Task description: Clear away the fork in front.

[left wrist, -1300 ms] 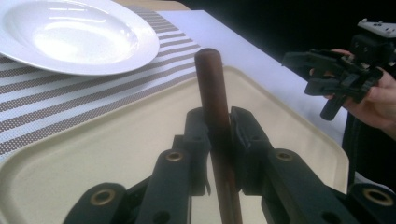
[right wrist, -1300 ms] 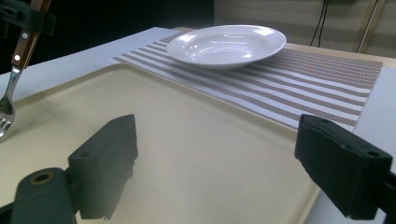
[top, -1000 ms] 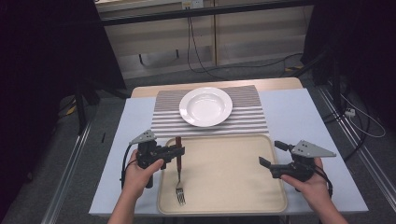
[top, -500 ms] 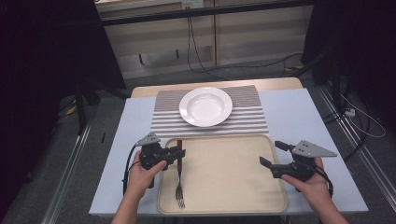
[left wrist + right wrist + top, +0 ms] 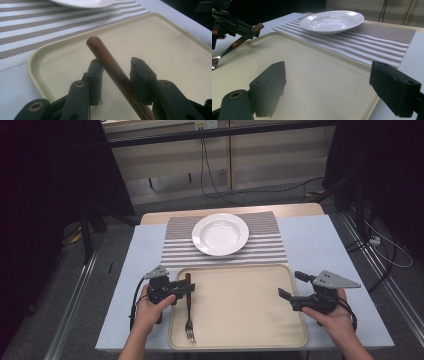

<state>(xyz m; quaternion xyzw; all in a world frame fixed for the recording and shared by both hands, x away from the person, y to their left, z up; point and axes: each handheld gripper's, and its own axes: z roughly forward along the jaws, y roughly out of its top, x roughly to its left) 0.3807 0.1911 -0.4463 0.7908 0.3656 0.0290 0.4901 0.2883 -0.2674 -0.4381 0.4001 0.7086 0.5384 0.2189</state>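
A fork (image 5: 189,322) with a brown handle lies along the left side of the beige tray (image 5: 240,312), tines toward me. My left gripper (image 5: 188,288) is open, one jaw on each side of the handle (image 5: 110,62). One jaw touches the handle and a small gap is left at the other. My right gripper (image 5: 291,285) is open and holds nothing, low over the tray's right edge. From the right gripper (image 5: 329,72) view the left gripper (image 5: 234,23) and the fork (image 5: 237,42) show far left.
A white plate (image 5: 220,234) sits on a striped placemat (image 5: 175,252) just beyond the tray. The pale blue table (image 5: 325,245) top extends left and right of the mat. Cables and dark stands are on the floor around the table.
My left gripper has edged slightly right and nearer to me onto the fork handle. The right gripper, fork and plate have stayed put.
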